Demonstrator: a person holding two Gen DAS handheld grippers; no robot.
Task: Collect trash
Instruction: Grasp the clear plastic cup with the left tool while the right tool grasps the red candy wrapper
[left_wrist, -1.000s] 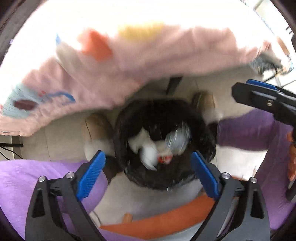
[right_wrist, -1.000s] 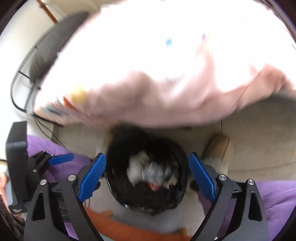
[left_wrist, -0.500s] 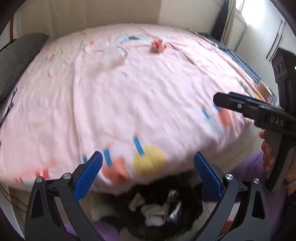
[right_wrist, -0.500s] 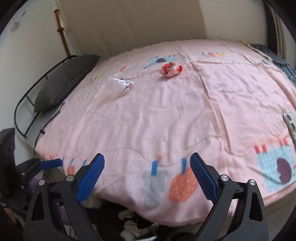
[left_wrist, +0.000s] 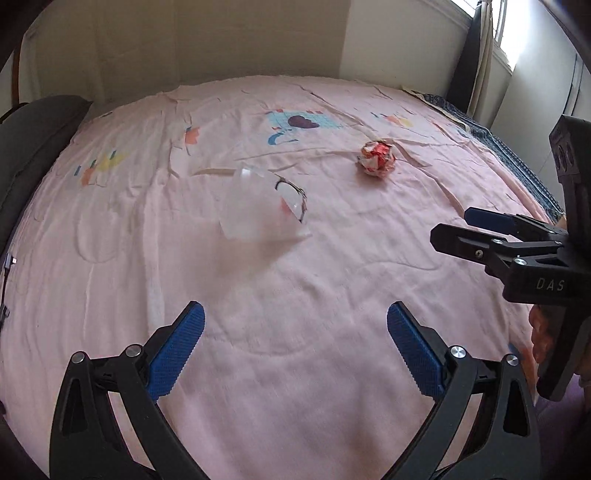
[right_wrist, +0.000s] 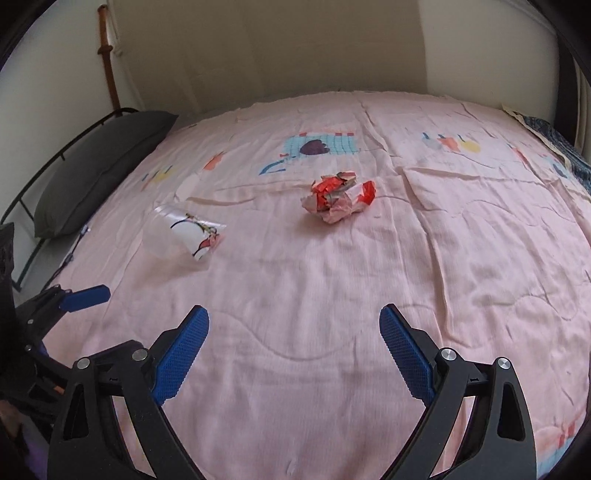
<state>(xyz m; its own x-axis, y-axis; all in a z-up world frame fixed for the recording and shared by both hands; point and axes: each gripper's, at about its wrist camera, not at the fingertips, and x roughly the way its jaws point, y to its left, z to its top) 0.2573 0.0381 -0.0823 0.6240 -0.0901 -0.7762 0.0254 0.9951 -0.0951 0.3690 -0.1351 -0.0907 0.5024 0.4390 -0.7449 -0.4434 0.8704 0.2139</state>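
Two pieces of trash lie on a pink bed cover. One is a clear plastic cup on its side with a printed picture. The other is a crumpled red and white wrapper, further back and to the right of the cup. My left gripper hangs open above the cover, short of the cup, nothing between its blue pads. My right gripper is open too, in line with the wrapper and well short of it. It also shows in the left wrist view as the right gripper.
A dark grey pillow lies along the bed's left edge by a black metal rail. A patterned blue cloth runs down the right edge. Walls close off the far side, with a window at the right.
Both grippers rose from above the black trash bin on the floor to over the bed. The bin has dropped out of view; the cup and wrapper now lie ahead, closer.
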